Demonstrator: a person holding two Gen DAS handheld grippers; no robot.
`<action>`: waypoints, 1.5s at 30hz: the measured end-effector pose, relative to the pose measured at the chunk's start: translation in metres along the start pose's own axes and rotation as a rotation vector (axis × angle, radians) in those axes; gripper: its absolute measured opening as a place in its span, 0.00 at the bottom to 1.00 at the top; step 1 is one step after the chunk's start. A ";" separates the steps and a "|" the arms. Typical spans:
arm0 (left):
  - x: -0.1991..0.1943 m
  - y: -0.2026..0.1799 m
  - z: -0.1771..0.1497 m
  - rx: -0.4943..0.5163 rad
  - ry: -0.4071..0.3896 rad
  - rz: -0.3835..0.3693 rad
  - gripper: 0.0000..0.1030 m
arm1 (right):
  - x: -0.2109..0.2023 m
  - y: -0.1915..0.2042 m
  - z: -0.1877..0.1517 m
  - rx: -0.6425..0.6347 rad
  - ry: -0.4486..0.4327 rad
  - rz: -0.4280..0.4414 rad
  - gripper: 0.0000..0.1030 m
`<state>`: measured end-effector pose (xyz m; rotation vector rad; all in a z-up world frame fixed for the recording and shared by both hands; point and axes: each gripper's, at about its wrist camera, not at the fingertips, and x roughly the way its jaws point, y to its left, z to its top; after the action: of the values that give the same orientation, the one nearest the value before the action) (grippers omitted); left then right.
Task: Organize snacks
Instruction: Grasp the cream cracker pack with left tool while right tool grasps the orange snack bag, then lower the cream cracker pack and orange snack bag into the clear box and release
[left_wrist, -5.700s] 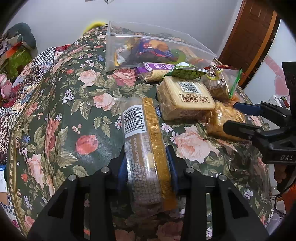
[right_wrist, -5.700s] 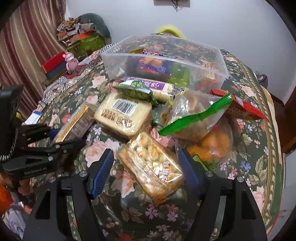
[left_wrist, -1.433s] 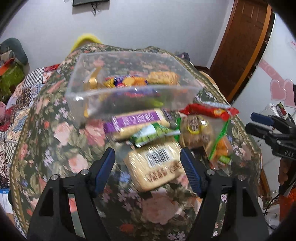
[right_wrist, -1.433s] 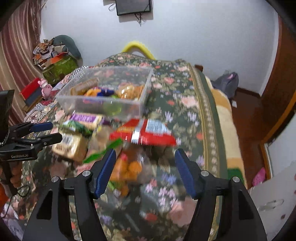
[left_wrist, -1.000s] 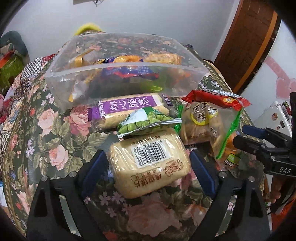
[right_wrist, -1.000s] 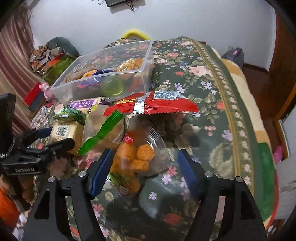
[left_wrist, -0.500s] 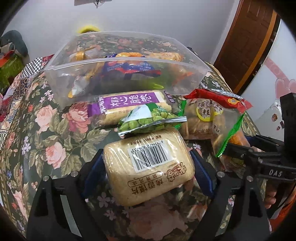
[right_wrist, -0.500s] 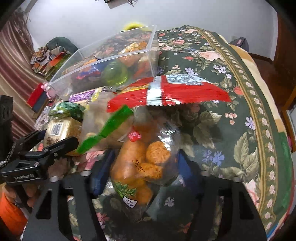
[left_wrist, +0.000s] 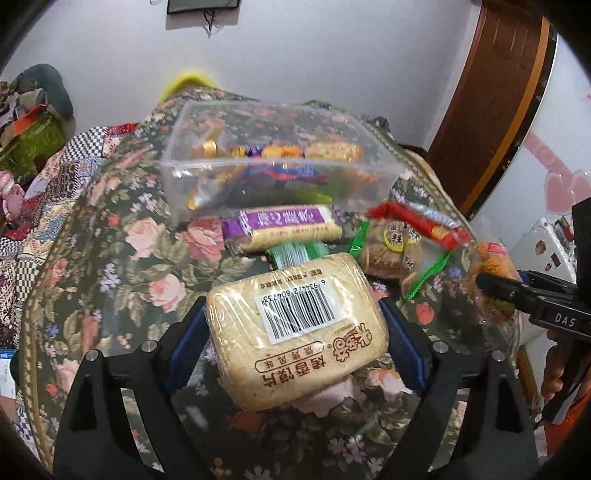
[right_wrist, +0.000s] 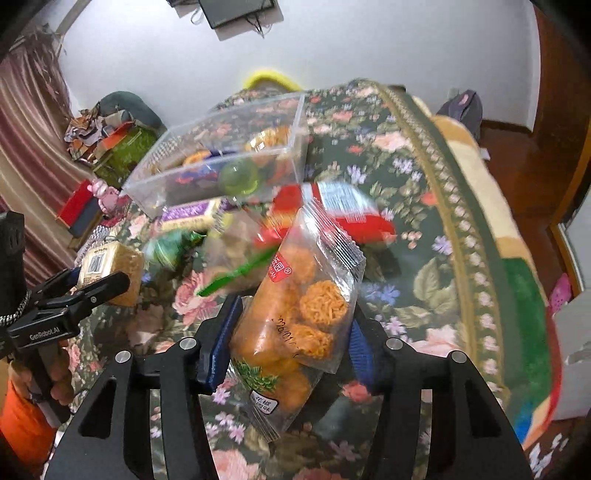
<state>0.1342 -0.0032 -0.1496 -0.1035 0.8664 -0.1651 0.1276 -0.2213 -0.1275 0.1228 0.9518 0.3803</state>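
Snacks are the matter here, and the clear plastic bin (left_wrist: 280, 173) on the flowered counter (left_wrist: 110, 258) serves as the landmark: it already holds several wrapped items, and the rest lie in a loose heap just in front of its near wall. The left tool (left_wrist: 295, 332) is clamped on a tan pack with a barcode label (left_wrist: 295, 325), held lifted in front of the bin. The right tool (right_wrist: 291, 343) grips a clear bag of orange puffs (right_wrist: 295, 317) by its lower half, to the right front of the bin, with the bag's top tilting toward it.

Judging from this, the step in hand is carrying both packs into the bin. To do it well, each pack should rise above the bin's rim before moving forward, since the near wall stands between the tools and the opening. The puff bag is soft and held low, so its free top may flop and catch the rim; bringing it in top first and keeping the squeeze light would likely spare the puffs. The tan pack is wide, so it looks best laid flat on the emptier left side of the bin. Entering one after the other should keep the tools from bumping. Still in front of the bin are a purple bar (left_wrist: 280, 225), a green pea packet (left_wrist: 295, 254), a red packet (right_wrist: 332, 206) and a green-edged biscuit bag (left_wrist: 391, 247).
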 end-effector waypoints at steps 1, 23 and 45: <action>-0.004 0.000 0.001 0.001 -0.008 0.001 0.86 | -0.005 0.001 0.001 -0.005 -0.010 0.000 0.49; -0.029 0.015 0.083 0.006 -0.151 0.032 0.86 | -0.012 0.053 0.093 -0.136 -0.190 0.026 0.50; 0.085 0.048 0.153 -0.047 -0.037 0.080 0.86 | 0.106 0.071 0.168 -0.188 -0.057 -0.007 0.50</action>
<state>0.3108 0.0318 -0.1225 -0.1149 0.8363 -0.0674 0.3003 -0.1053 -0.0926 -0.0411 0.8554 0.4552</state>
